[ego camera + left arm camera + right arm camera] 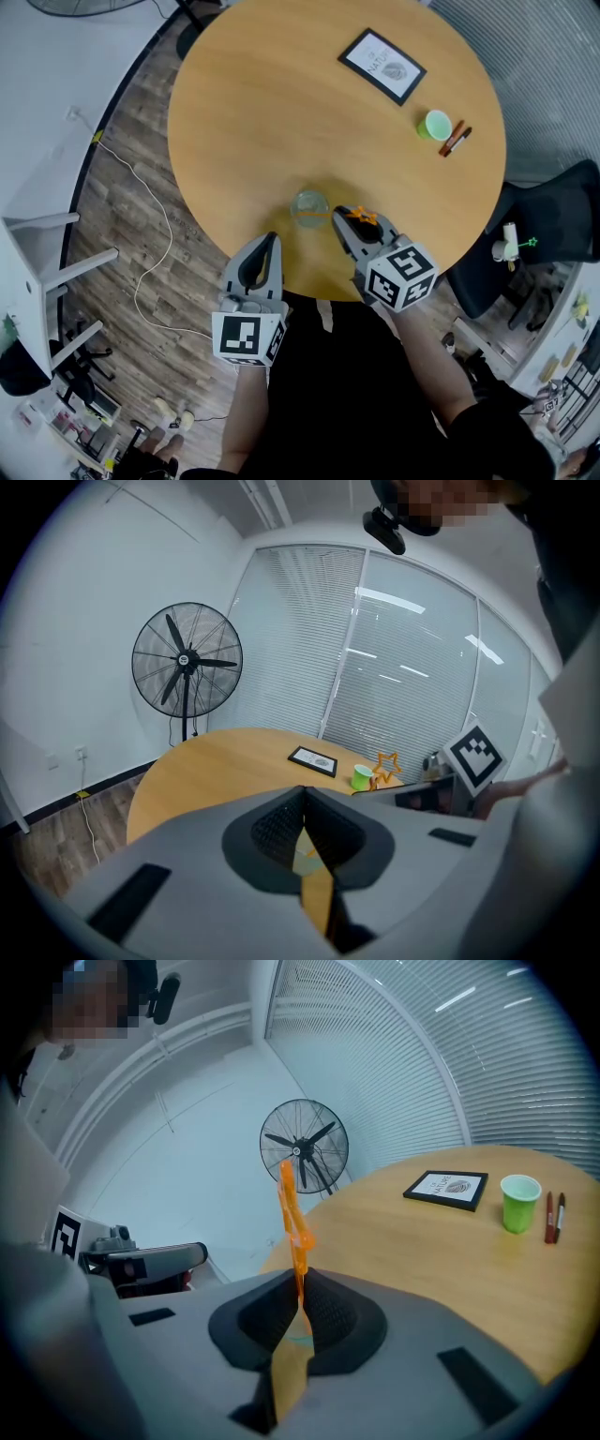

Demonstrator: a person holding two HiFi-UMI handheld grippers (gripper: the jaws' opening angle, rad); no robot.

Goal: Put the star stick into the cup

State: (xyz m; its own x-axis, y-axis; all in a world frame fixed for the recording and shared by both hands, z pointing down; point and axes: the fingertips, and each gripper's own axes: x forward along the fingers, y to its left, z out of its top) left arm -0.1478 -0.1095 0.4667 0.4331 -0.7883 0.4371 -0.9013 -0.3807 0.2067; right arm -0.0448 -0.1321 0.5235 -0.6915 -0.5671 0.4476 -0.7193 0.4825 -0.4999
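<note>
A clear glass cup stands near the front edge of the round wooden table. My right gripper is just right of it, shut on the orange star stick, whose thin shaft points toward the cup. In the right gripper view the stick rises from between the pads of the right gripper. My left gripper hovers at the table edge, left of the cup, shut and empty. From the left gripper I see the star above the right gripper's fingers.
A small green cup and two pens lie at the table's far right, beside a framed picture. A black chair stands to the right of the table. A pedestal fan stands beyond the table.
</note>
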